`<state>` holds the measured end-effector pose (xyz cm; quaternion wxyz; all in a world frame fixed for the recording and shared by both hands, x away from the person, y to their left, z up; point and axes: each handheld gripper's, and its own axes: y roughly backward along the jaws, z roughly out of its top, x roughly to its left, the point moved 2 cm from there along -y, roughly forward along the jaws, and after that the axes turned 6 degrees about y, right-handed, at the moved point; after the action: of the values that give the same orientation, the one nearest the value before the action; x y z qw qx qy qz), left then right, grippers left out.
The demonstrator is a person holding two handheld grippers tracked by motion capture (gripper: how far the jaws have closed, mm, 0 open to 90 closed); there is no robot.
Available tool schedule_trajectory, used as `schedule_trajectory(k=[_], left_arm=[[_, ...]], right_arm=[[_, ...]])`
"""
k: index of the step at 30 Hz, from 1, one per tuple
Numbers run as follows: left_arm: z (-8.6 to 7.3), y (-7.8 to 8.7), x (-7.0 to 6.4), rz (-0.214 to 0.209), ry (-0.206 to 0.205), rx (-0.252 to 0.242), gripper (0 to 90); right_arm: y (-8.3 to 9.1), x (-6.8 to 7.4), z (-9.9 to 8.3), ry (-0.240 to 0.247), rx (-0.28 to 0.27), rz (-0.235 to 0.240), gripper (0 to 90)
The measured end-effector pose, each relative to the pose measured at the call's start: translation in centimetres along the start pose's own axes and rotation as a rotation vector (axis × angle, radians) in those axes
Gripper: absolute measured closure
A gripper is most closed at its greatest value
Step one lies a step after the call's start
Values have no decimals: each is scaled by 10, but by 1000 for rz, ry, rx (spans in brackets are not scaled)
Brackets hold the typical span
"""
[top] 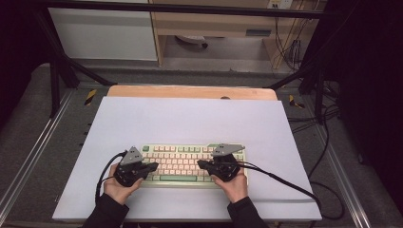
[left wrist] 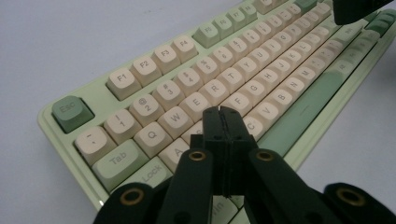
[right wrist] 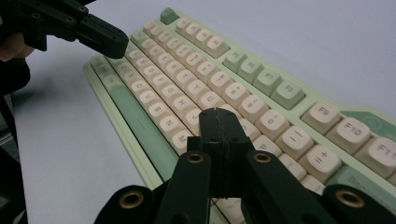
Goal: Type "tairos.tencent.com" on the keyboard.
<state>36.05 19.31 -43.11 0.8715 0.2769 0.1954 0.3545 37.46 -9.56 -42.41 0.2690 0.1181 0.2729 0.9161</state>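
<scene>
Keyboard (top: 183, 164) lies flat near the front edge of the white table (top: 190, 118), long axis left-right, legends facing the person. Left gripper (left wrist: 223, 112) & right gripper (right wrist: 217, 114) both have jaws pressed together, holding nothing, tips poised over the letter rows (contact w/ keys can't be told). Likely rigid, fairly light, keycaps loose-ish; best gripped by the case's short ends
</scene>
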Motion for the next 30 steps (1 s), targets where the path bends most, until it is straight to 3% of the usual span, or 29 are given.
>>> schedule_trajectory(k=[8, 18, 30], left_arm=[[6, -12, -12, -9, -25, 15, 900], [22, -30, -22, -10, -27, 15, 900], [32, -47, -21, 18, -24, 25, 899]], right_arm=[[11, -8, -12, -4, 4, -15, 900], [19, -9, -17, -11, -6, -19, 900], [22, -9, -19, -9, -10, -24, 900]])
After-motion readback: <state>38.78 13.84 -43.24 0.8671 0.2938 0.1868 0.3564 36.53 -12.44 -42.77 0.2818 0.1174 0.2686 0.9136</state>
